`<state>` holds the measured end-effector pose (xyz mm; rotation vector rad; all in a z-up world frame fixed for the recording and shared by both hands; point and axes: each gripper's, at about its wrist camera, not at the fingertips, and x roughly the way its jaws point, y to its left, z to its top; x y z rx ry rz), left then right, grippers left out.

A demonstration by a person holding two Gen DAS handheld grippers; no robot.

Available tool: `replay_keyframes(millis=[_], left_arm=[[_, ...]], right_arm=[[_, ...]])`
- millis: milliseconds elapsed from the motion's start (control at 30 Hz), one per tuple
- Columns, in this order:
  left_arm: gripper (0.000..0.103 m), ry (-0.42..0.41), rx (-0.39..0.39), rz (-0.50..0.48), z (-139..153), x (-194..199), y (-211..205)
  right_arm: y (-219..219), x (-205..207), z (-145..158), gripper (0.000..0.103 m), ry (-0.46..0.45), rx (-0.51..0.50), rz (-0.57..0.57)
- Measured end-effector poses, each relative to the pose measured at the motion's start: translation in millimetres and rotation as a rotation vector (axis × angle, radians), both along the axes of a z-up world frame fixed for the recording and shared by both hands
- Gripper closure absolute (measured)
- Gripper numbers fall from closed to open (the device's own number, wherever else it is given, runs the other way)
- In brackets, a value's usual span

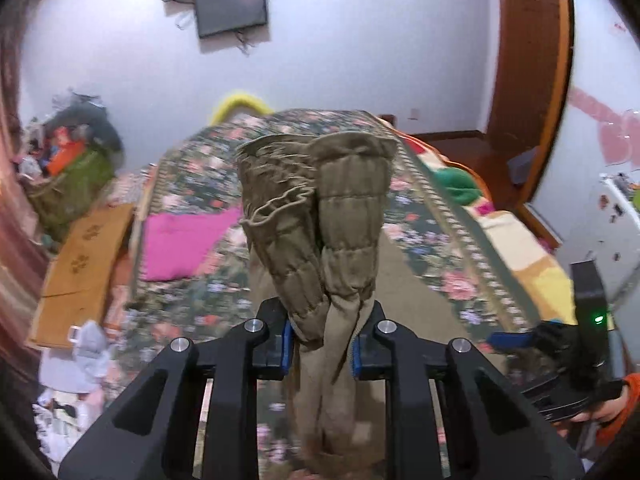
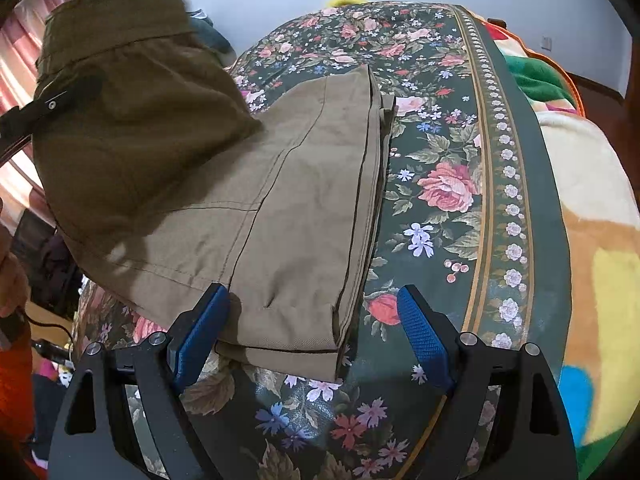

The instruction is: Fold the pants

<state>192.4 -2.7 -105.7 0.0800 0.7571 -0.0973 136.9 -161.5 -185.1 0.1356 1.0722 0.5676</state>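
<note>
So this was mid-fold, the bit where one end of the pants (image 2: 280, 200) gets carried over the other. The left gripper (image 1: 322, 344) had its blue pads pinched tight on a bunched-up wad of the khaki fabric, and the quilted lining and gathered waistband stuck up in front of its camera, lifted off the bed (image 2: 440, 100). From the right wrist view you could see that same raised end as a dark, blurry flap hanging over the upper left, with the left gripper's black arm poking into it.

The rest of the pants lay flat on the flowery bedspread, legs stacked on top of each other, hems at the near edge. The right gripper (image 2: 312, 336) had its fingers spread wide apart, hovering low right at that hem end. Its left pad (image 2: 200, 336) sat over the cloth and the right one was out over bare bedspread, so it wasn't gripping anything. Can't tell if that left pad actually touched the cloth.

My read: the next move would be bringing the lifted waist end down toward the hems and lining the edges up. The right side probably needed to pin or hold the hems so the stack didn't slide, and that bunched grip on the left would need smoothing after letting go.
</note>
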Motion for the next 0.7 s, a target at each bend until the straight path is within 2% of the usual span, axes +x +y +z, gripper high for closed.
replay_keyframes(millis=[200, 400, 533, 567, 700], left_arm=[[0.083, 0.096, -0.089, -0.081, -11, 3, -19], [0.081, 0.179, -0.083, -0.141, -26, 2, -38], [0.07, 0.235, -0.123, -0.17, -29, 1, -41], [0.065, 0.242, -0.127, -0.172, -29, 2, -41], [0.056, 0.251, -0.144, -0.194, -27, -4, -42]], right_arm=[[-1, 0, -1, 0.02, 0.001, 0.01, 0.0], [-1, -1, 0, 0.02, -0.011, 0.001, 0.0], [0, -1, 3, 0.02, -0.023, -0.009, -0.004], [0, -2, 3, 0.02, -0.025, -0.012, -0.004], [1, -2, 6, 0.02, -0.032, -0.02, -0.006]])
